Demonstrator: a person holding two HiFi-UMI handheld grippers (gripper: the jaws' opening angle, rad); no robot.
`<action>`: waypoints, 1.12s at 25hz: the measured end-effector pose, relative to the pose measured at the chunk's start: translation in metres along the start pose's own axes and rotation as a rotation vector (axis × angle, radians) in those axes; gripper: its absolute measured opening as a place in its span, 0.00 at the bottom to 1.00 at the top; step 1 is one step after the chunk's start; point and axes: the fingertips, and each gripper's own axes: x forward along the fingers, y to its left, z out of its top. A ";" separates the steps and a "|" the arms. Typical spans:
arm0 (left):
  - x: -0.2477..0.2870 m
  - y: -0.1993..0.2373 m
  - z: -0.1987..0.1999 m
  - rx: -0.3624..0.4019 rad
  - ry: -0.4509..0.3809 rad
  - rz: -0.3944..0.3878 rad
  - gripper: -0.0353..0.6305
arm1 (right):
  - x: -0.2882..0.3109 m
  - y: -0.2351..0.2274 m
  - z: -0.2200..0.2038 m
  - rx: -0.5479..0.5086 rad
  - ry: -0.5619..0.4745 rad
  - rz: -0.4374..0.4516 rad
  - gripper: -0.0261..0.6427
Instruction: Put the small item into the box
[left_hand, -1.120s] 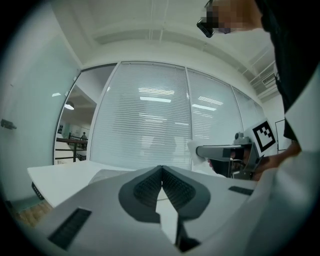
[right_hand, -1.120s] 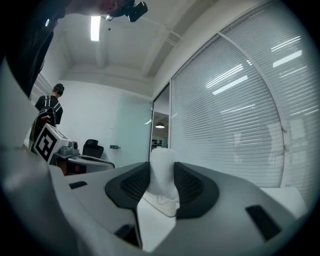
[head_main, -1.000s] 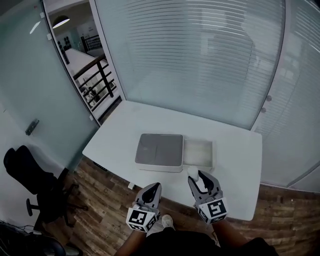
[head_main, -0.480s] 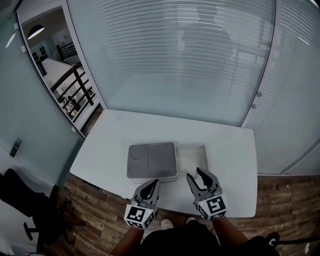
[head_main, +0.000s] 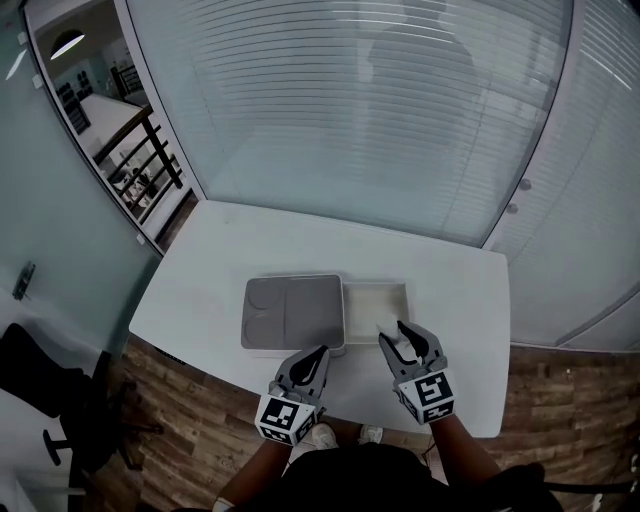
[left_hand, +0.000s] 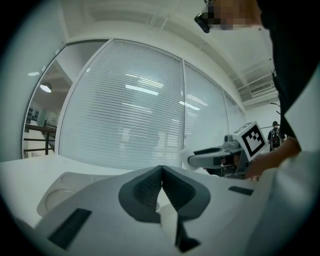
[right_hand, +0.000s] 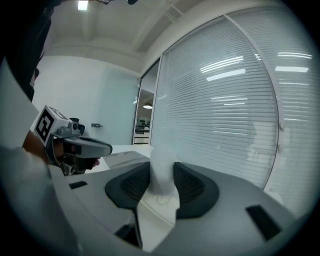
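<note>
The left claw (head_main: 316, 354) hangs over the near edge of the table (head_main: 455, 300), its jaws pressed together with nothing between them. Well apart to its right, the right claw (head_main: 401, 336) stands about level with it, jaws partly spread and clamped on the small white item (right_hand: 161, 172). The item stands upright between the ribbed pads, and its top pokes out past the tips.

Just ahead of the right claw lies the open white box (head_main: 402, 291). In the head view the held item sits at the box's near right corner, though whether it touches the rim cannot be told. A grey lid (head_main: 292, 310) lies flat, straight ahead of the left claw, with two round hollows along its left side. Its right edge lies against the box's left wall.

Beyond both claws the bare white table runs back to a glass wall (head_main: 380, 130) with lowered slatted blinds behind it.
</note>
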 end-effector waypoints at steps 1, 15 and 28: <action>0.002 0.000 -0.001 0.000 -0.001 0.000 0.07 | 0.005 -0.002 -0.006 -0.011 0.022 0.007 0.28; 0.006 0.015 -0.023 -0.044 0.032 0.053 0.07 | 0.063 -0.025 -0.060 -0.215 0.272 0.156 0.28; -0.009 0.026 -0.031 -0.065 0.059 0.081 0.07 | 0.109 -0.007 -0.119 -0.560 0.623 0.405 0.28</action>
